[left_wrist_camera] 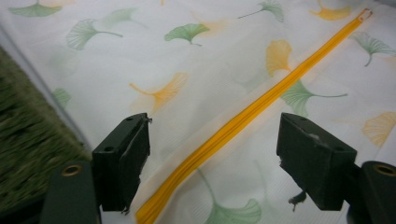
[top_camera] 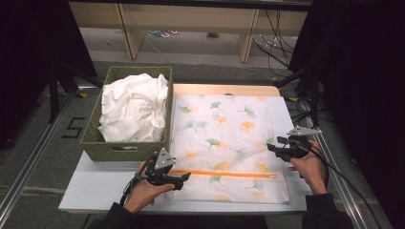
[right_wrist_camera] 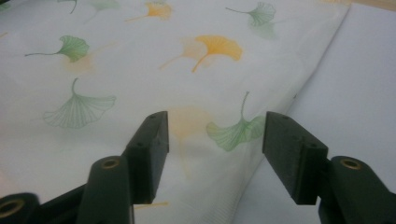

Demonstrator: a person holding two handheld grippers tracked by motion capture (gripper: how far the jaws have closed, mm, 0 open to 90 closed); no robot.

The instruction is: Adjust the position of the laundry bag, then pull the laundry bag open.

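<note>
White tabletop [top_camera: 95, 188] carries your pillowcase [top_camera: 229, 138], spread flat beside the basket [top_camera: 125, 149]. It looks light, soft and limp; judge its edges or the stiffer orange zipper [top_camera: 224, 174] the best hold. Your left gripper [top_camera: 177, 179] and right gripper [top_camera: 276, 149] hover over it, jaws apart, gripping nothing. Crumpled white cloth [top_camera: 133, 107] fills the basket.
</note>
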